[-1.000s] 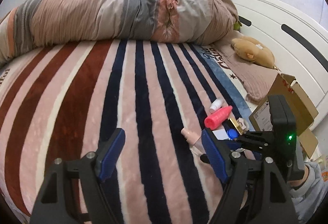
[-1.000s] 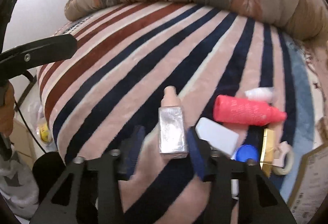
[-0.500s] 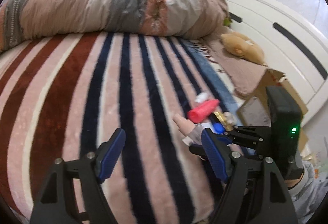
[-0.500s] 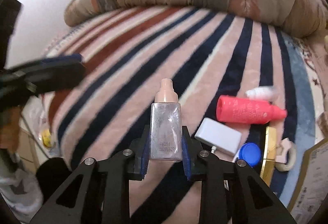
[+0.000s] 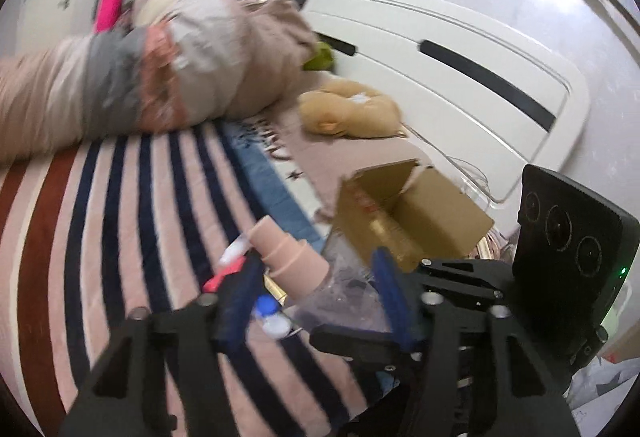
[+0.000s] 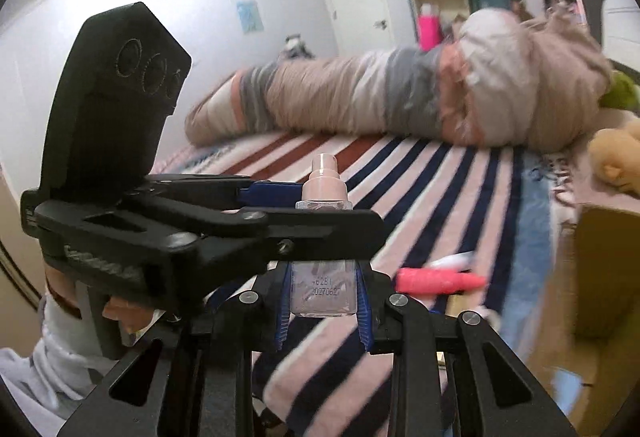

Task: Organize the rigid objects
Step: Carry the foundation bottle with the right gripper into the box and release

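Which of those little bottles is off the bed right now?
The clear bottle with the beige pump cap: the right gripper clamps it in the air. The red bottle and white one lie on the blanket.

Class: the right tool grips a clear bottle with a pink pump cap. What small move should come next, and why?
Probably close the left tool on the clear pink-capped bottle: its blue fingers already flank the bottle, while the right tool clamps its base, so this looks like a handover.

Probably bedroom: bed (image 5: 120,237), headboard (image 5: 440,49), wardrobe door (image 6: 356,5).
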Available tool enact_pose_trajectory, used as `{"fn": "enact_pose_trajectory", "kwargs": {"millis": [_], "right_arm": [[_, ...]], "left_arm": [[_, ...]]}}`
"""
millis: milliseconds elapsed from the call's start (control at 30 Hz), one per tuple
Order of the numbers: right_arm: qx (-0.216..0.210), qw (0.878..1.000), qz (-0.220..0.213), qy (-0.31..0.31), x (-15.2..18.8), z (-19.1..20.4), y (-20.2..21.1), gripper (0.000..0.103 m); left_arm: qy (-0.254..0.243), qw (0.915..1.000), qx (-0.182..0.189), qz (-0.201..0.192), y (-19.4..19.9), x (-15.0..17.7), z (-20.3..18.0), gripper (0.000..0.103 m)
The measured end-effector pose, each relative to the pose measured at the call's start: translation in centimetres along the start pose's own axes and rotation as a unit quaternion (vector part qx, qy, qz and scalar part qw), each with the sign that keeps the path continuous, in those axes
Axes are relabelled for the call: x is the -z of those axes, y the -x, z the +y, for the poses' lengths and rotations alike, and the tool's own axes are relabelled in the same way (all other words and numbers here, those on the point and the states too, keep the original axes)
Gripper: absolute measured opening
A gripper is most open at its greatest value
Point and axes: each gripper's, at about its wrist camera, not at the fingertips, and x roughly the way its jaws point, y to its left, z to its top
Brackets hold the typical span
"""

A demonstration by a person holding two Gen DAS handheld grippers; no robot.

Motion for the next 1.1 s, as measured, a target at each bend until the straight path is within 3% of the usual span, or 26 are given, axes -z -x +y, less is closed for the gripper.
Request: {"fn": "enact_pose_trajectory", "kwargs": {"millis": [133, 300, 467, 700, 833, 1033, 1100], "right_arm": [[0.029, 0.999, -0.023, -0.027, 0.5, -3.4, 4.1, 0.022], [0.096, 0.993, -0.039, -0.051, 1.8, -7.9, 8.9, 0.022], [0.141, 0.985, -0.009, -0.099, 3.8, -12.7, 11.6, 0.022], [0.17, 0.977, 0.046, -0.122, 5.8, -15.6, 10.8, 0.022], [0.211, 0.97, 0.071, -0.102, 6.1, -15.1, 9.5, 0.023], [0.225, 0.965, 0.079, -0.107, 6.2, -14.9, 9.1, 0.023], [0.23, 0.964, 0.079, -0.108, 6.2, -14.6, 9.3, 0.023]], "left_arm": [[-0.046, 0.9988, 0.008, 0.009, -2.4, -2.0, -4.6, 0.045], [-0.107, 0.9933, 0.022, 0.036, -7.0, -4.4, -11.1, 0.042], [-0.15, 0.9839, 0.048, 0.084, -12.3, -5.0, -15.9, 0.042], [-0.144, 0.9765, 0.058, 0.149, -17.6, -3.8, -16.5, 0.042], [-0.12, 0.9778, 0.059, 0.161, -18.5, -3.2, -15.4, 0.042], [-0.107, 0.9783, 0.06, 0.167, -18.8, -3.0, -14.8, 0.047], [-0.1, 0.98, 0.063, 0.16, -18.0, -3.2, -14.3, 0.058]]}}
